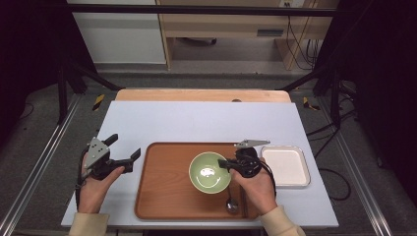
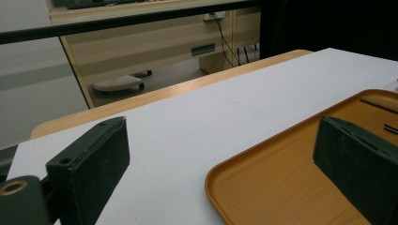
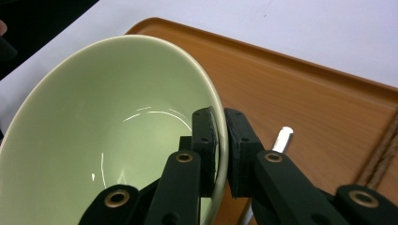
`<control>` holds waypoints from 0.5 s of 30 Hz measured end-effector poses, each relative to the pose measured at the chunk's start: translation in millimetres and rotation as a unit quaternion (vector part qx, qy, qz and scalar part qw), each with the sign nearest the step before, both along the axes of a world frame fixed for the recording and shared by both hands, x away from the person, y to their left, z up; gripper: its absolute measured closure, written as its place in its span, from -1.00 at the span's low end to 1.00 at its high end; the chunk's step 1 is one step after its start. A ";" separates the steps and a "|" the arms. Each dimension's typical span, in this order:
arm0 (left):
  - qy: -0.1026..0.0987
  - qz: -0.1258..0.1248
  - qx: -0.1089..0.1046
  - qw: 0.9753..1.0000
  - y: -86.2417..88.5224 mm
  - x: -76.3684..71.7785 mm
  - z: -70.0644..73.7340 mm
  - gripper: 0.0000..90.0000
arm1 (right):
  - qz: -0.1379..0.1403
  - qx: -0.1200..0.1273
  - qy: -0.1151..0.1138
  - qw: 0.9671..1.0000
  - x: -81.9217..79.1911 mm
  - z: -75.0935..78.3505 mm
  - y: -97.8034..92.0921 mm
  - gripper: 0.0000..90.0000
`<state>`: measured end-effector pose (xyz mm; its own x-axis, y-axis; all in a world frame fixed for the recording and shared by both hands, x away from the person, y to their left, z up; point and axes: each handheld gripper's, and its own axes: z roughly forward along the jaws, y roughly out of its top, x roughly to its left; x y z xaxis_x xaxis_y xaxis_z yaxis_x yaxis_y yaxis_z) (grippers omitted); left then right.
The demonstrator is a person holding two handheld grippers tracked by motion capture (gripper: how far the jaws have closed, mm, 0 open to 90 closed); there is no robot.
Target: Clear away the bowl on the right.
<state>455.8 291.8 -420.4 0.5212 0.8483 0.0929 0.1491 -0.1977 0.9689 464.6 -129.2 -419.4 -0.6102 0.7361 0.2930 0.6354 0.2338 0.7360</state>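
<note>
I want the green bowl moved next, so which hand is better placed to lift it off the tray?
Right. The right gripper is shut on the green bowl at its rim, while the left gripper is open beside the tray.

My left claw [image 1: 125,151] rests low in my left hand [image 1: 94,184], jaws spread wide and pointing right. My right claw [image 1: 222,163] points left from my right hand [image 1: 258,184], its jaws pinched nearly together, one pad either side of a thin rim.
</note>
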 end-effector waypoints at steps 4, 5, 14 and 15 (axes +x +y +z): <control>0.000 -0.002 0.000 1.000 -1.7 0.0 0.2 -0.91 | 0.007 0.004 0.009 1.000 -1.6 -3.1 5.0 0.86; 0.000 -0.003 0.001 1.000 -2.2 0.0 0.2 -0.91 | 0.009 0.003 0.009 1.000 -1.8 -3.5 6.0 0.86; -0.001 -0.011 0.006 1.000 -7.5 0.2 0.5 -0.91 | 0.034 0.000 0.031 0.999 -4.2 -9.8 17.8 0.86; 0.000 -0.012 0.006 1.000 -8.3 0.3 0.3 -0.91 | 0.037 -0.001 0.031 0.999 -4.2 -11.1 18.4 0.86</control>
<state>456.1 283.5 -420.1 0.5415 0.8343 0.1036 0.1440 -0.2134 0.9663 460.3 -110.7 -430.5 -0.6434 0.6907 0.3301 0.6603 0.2827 0.6958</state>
